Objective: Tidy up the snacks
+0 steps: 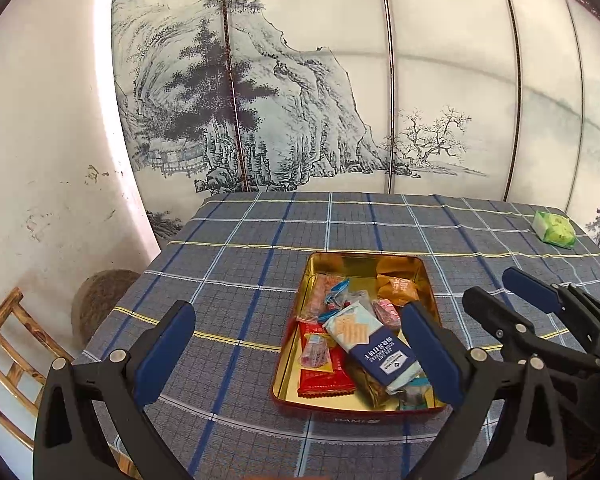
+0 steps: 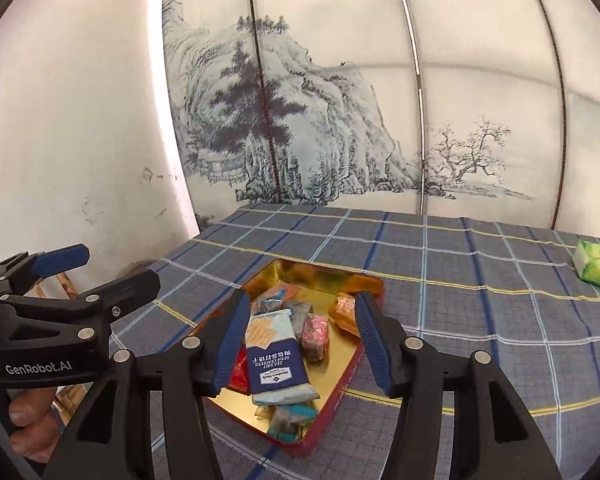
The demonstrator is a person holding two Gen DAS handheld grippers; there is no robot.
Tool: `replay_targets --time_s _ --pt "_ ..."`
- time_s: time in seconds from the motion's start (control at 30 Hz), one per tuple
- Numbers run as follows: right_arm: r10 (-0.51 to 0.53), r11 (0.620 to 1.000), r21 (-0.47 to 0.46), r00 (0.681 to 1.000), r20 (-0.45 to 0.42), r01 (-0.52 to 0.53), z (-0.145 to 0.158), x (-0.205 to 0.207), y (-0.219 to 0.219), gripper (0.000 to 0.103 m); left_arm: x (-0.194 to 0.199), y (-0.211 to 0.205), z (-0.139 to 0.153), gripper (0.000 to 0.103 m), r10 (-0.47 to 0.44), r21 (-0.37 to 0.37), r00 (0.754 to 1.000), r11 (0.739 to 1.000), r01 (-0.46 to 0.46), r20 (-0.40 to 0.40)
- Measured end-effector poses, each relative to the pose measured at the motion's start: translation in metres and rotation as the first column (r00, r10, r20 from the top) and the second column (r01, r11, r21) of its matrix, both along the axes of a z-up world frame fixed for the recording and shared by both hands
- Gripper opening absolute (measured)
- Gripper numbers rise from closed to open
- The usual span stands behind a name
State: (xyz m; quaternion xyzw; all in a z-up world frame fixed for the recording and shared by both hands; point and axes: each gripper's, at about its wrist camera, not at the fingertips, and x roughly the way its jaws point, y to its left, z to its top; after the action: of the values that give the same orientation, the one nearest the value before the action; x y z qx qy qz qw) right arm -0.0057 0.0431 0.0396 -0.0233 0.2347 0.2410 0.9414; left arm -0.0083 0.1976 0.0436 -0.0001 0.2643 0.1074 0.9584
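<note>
A: Nearest to us, our left gripper [image 1: 296, 352] stands wide open with nothing between its blue pads, hanging above the near left part of the tin.

B: And our right gripper [image 2: 304, 340] is partly open, about halfway. Its pads press on nothing; the cracker packet [image 2: 276, 356] lies below the gap, flat in the tin, not held.

A: So both tongs are empty. The gold-lined tin [image 1: 320, 268] with its red outer wall sits on the checked tablecloth [image 1: 228, 264], near the front edge.

B: Inside it we see the blue and white cracker packet on top, red packets [image 1: 320, 376] under it at the left, a pink wrapped sweet [image 2: 316, 332] beside it and an orange packet [image 1: 396, 288] toward the far right corner.

A: Farther off, well apart at the far right of the table, one green packet [image 2: 596, 266] lies alone.

B: Behind the table stands the painted landscape screen [image 1: 300, 100].
</note>
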Motion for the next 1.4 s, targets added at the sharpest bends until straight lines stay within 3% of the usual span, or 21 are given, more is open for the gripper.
replay_targets --time_s 0.6,1.4 --pt "-0.056 0.998 0.038 0.995 0.086 0.053 0.031 -0.044 -0.039 0.068 -0.043 -0.041 0.029 0.102 -0.016 0.047 0.997 0.999 0.013 0.074" --pt "-0.112 0.991 0.074 0.992 0.065 0.107 0.026 -0.048 -0.084 0.074 -0.040 -0.091 0.035 0.102 -0.088 0.099 0.995 0.992 0.084 0.035"
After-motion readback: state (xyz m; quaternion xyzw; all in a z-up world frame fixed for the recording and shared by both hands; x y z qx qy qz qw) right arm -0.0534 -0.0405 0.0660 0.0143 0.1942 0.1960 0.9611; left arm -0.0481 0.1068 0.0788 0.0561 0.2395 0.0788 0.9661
